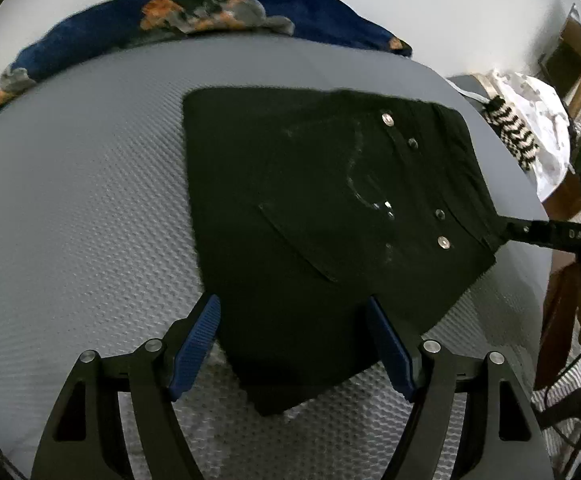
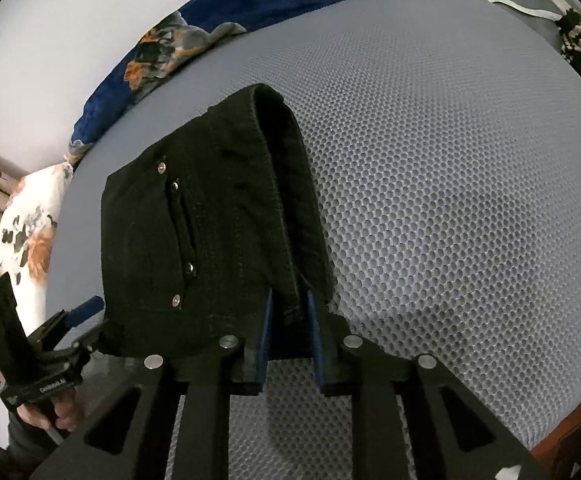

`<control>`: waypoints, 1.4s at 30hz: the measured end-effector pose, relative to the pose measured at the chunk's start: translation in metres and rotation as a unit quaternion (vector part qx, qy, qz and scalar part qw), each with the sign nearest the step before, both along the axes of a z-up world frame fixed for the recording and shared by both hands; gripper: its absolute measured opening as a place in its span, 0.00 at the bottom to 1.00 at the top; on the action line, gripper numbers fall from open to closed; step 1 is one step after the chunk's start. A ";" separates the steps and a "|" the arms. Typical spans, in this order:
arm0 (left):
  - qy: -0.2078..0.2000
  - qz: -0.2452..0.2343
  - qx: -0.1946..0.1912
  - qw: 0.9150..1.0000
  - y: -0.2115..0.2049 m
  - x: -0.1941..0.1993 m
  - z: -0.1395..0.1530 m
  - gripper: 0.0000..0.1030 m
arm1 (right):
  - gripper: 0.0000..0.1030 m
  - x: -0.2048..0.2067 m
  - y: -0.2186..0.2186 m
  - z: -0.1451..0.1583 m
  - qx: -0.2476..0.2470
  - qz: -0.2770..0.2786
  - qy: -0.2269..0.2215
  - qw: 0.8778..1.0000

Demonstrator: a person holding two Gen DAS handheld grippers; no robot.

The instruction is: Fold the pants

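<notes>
Black pants (image 1: 310,208) lie folded on a grey mesh mattress (image 1: 90,200), waistband and rivets toward the right. My left gripper (image 1: 294,312) is open, its blue pads on either side of the pants' near edge, just above the cloth. My right gripper (image 2: 289,304) is shut on the pants' waistband (image 2: 274,208), lifting that edge a little off the mattress. The right gripper also shows in the left wrist view (image 1: 506,232) at the pants' right corner. The left gripper shows at the lower left of the right wrist view (image 2: 86,308).
A blue floral blanket (image 1: 210,12) lies along the far edge of the mattress by the white wall. A black-and-white striped cloth (image 1: 514,132) and a white cloth (image 1: 542,120) lie to the right. A floral pillow (image 2: 26,232) sits at the left.
</notes>
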State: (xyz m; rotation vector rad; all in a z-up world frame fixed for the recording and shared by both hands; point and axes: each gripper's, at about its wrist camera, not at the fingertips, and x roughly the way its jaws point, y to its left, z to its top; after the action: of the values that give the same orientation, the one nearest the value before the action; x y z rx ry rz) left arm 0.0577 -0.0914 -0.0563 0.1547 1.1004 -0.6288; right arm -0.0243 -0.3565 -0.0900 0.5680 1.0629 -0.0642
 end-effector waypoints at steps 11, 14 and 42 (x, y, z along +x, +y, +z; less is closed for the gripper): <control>-0.031 0.049 0.040 0.998 0.013 0.014 0.006 0.73 | 0.44 0.007 -0.005 0.012 -0.011 0.000 -0.013 1.000; -0.030 0.055 0.043 0.997 0.012 0.018 0.006 0.73 | 0.54 0.013 -0.009 0.014 -0.011 0.003 -0.016 1.000; 0.132 0.074 -0.097 0.984 0.039 0.084 -0.027 0.73 | 0.63 0.058 -0.052 -0.040 0.185 0.076 -0.030 0.979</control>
State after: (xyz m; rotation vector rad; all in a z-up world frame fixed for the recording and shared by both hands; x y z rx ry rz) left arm 0.1414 -0.0527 -0.0831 -0.1823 1.2843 -0.6292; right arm 0.0334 -0.4086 -0.1298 0.8159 1.0619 0.2899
